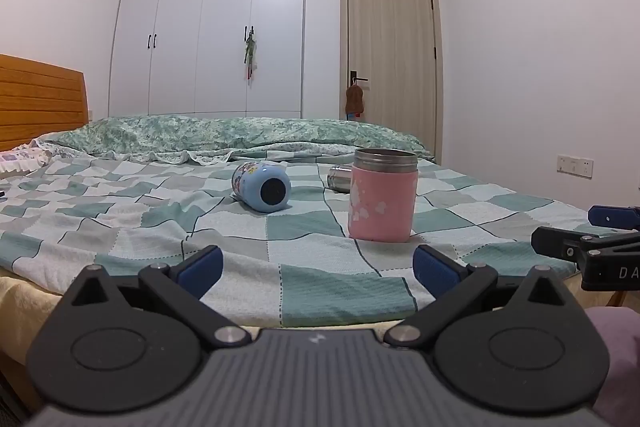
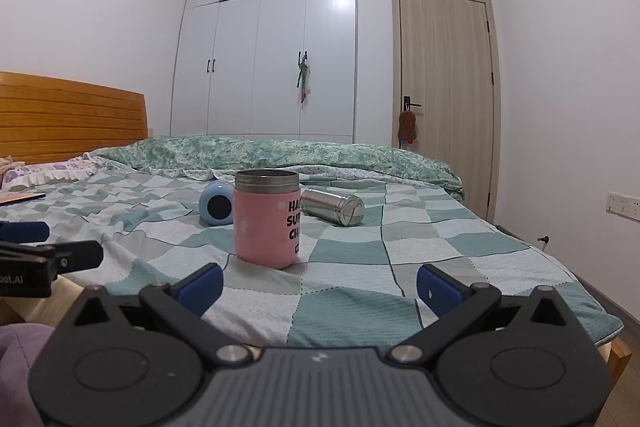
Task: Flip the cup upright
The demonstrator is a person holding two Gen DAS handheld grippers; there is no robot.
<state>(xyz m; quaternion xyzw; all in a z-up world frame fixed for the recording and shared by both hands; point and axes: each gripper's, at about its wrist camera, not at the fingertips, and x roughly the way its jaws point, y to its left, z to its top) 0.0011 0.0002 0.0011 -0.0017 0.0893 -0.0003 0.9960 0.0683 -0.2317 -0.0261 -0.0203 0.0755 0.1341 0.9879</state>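
A pink cup (image 1: 382,201) with a steel rim stands upright on the checked bedspread; it also shows in the right wrist view (image 2: 267,223). A light blue cup (image 1: 262,187) lies on its side, base toward me, left of the pink one, and shows partly hidden behind the pink cup in the right wrist view (image 2: 216,205). A steel cup (image 2: 333,206) lies on its side behind and right of the pink cup; only its end (image 1: 339,179) shows in the left wrist view. My left gripper (image 1: 318,269) is open and empty near the bed's front edge. My right gripper (image 2: 320,287) is open and empty too.
The checked bedspread (image 1: 304,259) covers the bed, with a rolled green quilt (image 1: 224,135) at the back. A wooden headboard (image 1: 40,99) is at left. A white wardrobe (image 1: 208,27) and a door (image 1: 392,59) stand behind. A phone-like object (image 2: 22,198) lies far left.
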